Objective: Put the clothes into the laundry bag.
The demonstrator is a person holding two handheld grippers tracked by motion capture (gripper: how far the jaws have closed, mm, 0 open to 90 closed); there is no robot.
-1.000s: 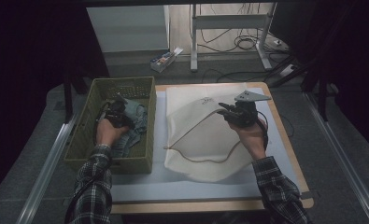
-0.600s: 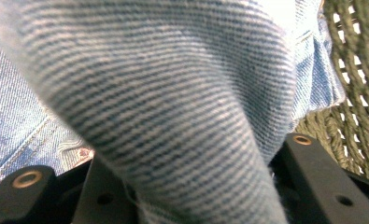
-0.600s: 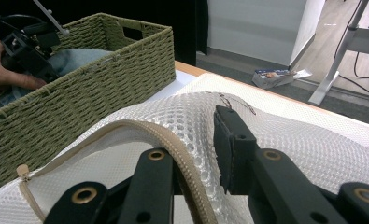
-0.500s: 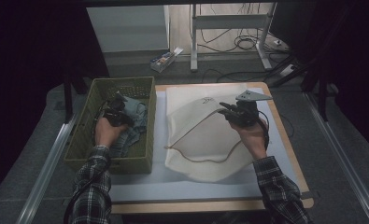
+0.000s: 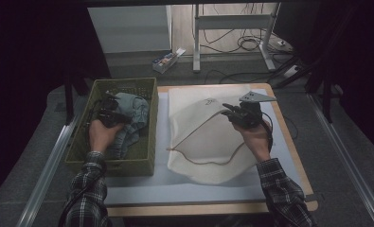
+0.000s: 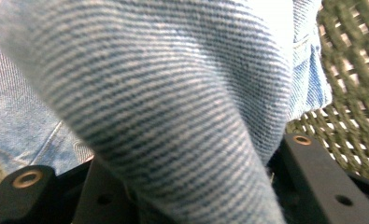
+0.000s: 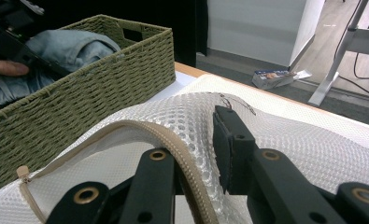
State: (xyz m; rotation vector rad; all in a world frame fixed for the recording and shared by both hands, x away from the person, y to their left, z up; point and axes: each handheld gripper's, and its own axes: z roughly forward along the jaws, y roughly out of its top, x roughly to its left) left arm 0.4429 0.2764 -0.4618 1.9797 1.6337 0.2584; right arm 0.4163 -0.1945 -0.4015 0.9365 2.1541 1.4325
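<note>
Your left gripper (image 5: 110,115) has just been closing on the jeans (image 5: 130,113) and is lifting them inside the basket (image 5: 142,161); beside the basket, your right gripper (image 5: 235,113) is pinching the mesh bag's (image 5: 199,146) zipper edge open.

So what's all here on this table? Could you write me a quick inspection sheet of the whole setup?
Surface: wooden-edged table with a pale blue mat on top.
Job's things: blue denim garment bunched in the green woven basket; white mesh laundry bag lying flat, its beige zipper open.
Clutter: nothing seen on the table.
Grippers: left gripper in the basket, jaws closed on a fold of the denim; right gripper pinching the bag's edge at the zipper, lifting it slightly.
Cables: black cable trailing from the right gripper; loose cables on the floor behind.
Surroundings: small box on the grey floor, white metal stand legs, dark room.
</note>
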